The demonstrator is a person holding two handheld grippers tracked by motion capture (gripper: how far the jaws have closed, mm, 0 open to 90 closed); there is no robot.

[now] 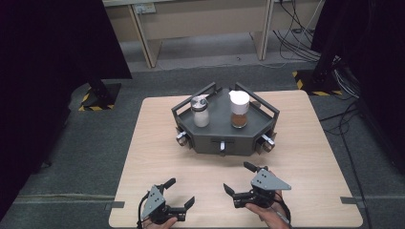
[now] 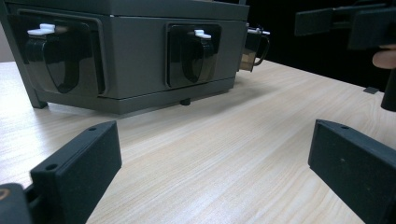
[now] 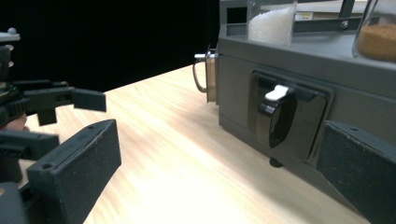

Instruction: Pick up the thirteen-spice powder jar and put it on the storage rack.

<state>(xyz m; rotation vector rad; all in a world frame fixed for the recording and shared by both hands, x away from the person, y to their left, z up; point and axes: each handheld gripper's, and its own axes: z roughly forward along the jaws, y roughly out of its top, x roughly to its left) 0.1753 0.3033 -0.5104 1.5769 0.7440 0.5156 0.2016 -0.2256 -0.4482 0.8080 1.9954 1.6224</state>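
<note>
Left tool (image 1: 180, 193) and right tool (image 1: 238, 178): both spread, empty, low over worktop (image 1: 305, 157), near grey rack (image 1: 224, 136).

Beyond the fingers (image 1: 190, 202), one dark rack (image 1: 224, 140) carries two jars: one of white grains (image 1: 200, 111), one of brown powder (image 1: 239, 109). Two grippers, one table (image 1: 305, 157).

This looked like a lab or test room set up for recording. A small wooden table (image 1: 157, 143) stood alone on grey carpet (image 1: 86, 148), with black curtains (image 1: 52, 43) hanging at the far left and right. Stand feet marked with yellow-and-black hazard tape (image 1: 98, 100) rested on the floor, loose cables (image 1: 298, 40) trailed at the far right, and a plain light bench (image 1: 205, 19) stood at the back.
</note>
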